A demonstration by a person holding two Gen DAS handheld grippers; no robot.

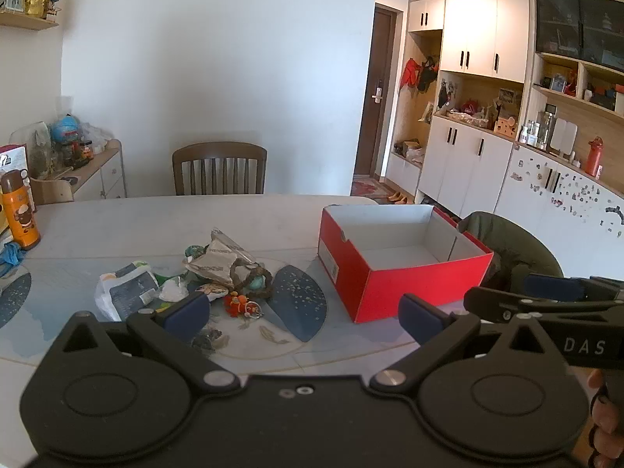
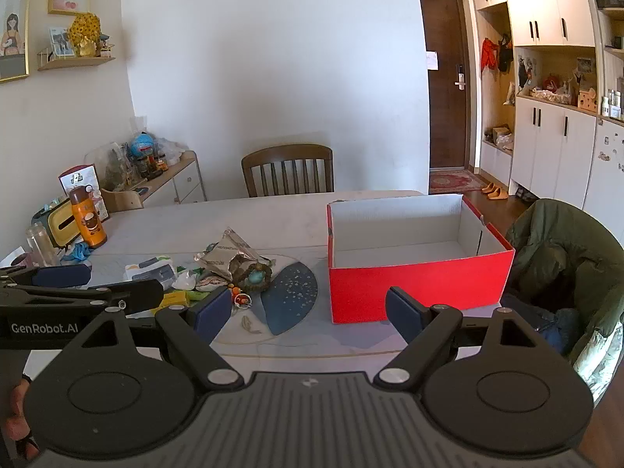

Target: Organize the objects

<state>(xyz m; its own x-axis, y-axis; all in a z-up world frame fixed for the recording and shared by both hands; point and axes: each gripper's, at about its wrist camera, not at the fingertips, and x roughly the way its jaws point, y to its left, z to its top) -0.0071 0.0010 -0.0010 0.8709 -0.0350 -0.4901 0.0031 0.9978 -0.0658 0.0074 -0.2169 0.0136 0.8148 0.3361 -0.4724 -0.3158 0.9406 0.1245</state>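
An empty red box (image 1: 405, 286) (image 2: 417, 284) with a white inside stands on the table's right half. Left of it lies a heap of small things: a crumpled silver foil bag (image 1: 220, 259) (image 2: 228, 255), a white and blue packet (image 1: 124, 294) (image 2: 150, 271), a wreath with a teal egg (image 1: 255, 282) (image 2: 255, 277) and an orange charm (image 1: 238, 304) (image 2: 241, 298). My left gripper (image 1: 306, 314) hovers open above the table's near edge, between heap and box. My right gripper (image 2: 308, 312) is open too, in front of the box's left corner. Nothing sits between either pair of fingers.
A wooden chair (image 1: 219, 169) (image 2: 288, 171) stands at the table's far side. An orange flask (image 1: 19, 208) (image 2: 87, 216) is at the left edge. A chair draped with a green jacket (image 1: 511, 243) (image 2: 565, 257) stands right of the box. Cabinets (image 2: 546, 144) line the right wall.
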